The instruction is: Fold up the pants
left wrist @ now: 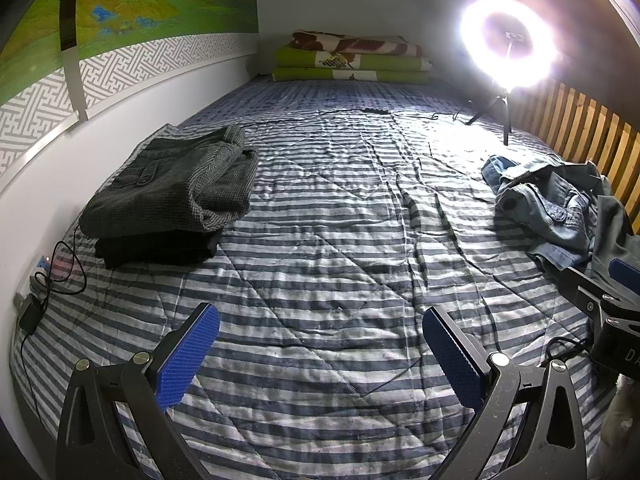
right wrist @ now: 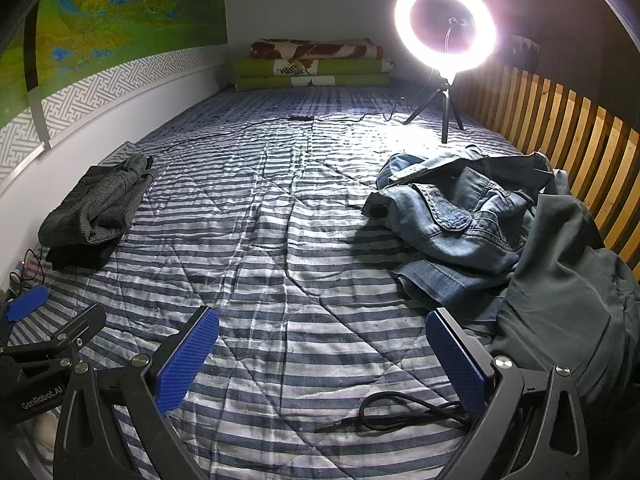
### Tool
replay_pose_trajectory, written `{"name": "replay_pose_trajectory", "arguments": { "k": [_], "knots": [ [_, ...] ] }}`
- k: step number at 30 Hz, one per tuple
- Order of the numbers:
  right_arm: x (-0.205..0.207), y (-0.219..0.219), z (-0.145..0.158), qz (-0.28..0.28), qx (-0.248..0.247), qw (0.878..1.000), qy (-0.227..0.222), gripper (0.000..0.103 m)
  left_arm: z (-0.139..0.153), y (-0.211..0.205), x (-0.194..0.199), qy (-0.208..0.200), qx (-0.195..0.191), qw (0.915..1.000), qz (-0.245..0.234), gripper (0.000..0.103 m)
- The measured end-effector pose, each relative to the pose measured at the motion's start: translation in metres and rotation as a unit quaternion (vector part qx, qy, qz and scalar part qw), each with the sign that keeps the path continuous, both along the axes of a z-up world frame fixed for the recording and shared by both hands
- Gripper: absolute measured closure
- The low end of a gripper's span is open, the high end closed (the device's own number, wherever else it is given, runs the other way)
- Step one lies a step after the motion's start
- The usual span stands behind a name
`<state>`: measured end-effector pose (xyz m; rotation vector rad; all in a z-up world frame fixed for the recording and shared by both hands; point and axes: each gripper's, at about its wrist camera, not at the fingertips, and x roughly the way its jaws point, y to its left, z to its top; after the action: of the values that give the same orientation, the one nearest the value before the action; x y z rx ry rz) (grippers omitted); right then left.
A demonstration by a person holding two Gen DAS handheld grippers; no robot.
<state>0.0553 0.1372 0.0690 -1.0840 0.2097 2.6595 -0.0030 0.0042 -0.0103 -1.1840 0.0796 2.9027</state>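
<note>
Along the left edge of the bed [right wrist: 304,240], by the wall, sits a stack of folded pants [left wrist: 172,196], a grey checked pair on top of a darker one. Just in front of it, at the near left corner, a charger and loose cable [left wrist: 44,292] trail over the quilt. From here the left gripper [left wrist: 320,356] hovers over bare striped quilt with its fingers [left wrist: 188,356] spread wide and nothing between them. If it swings wide it could clip that cable or nudge the finished stack askew.

The right gripper [right wrist: 322,360] is also spread apart and empty, low over the near edge, with a black cord [right wrist: 404,412] coiled right beside its right finger. A careless closing there may pinch cord instead of cloth.

Further right, against the slatted rail, the unfolded pants wait in a heap: denim jeans [right wrist: 452,220] crumpled, with a grey-green pair [right wrist: 568,280] draped over their near side. The 2 overlap, so grabbing one could drag the other along. The ring light [right wrist: 444,24] on its tripod stands just behind the heap; a hard tug on the jeans could topple it.
</note>
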Motion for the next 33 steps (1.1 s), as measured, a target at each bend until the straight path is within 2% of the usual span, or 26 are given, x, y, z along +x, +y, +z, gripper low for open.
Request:
{"name": "replay_pose_trajectory", "arguments": {
  "k": [33],
  "knots": [
    [0.0012, -0.0002, 0.0001, 0.0, -0.005, 1.0, -0.004, 0.001, -0.0032, 0.0008, -0.0022, -0.007, -0.001, 1.0, -0.004, 0.0]
  ]
}}
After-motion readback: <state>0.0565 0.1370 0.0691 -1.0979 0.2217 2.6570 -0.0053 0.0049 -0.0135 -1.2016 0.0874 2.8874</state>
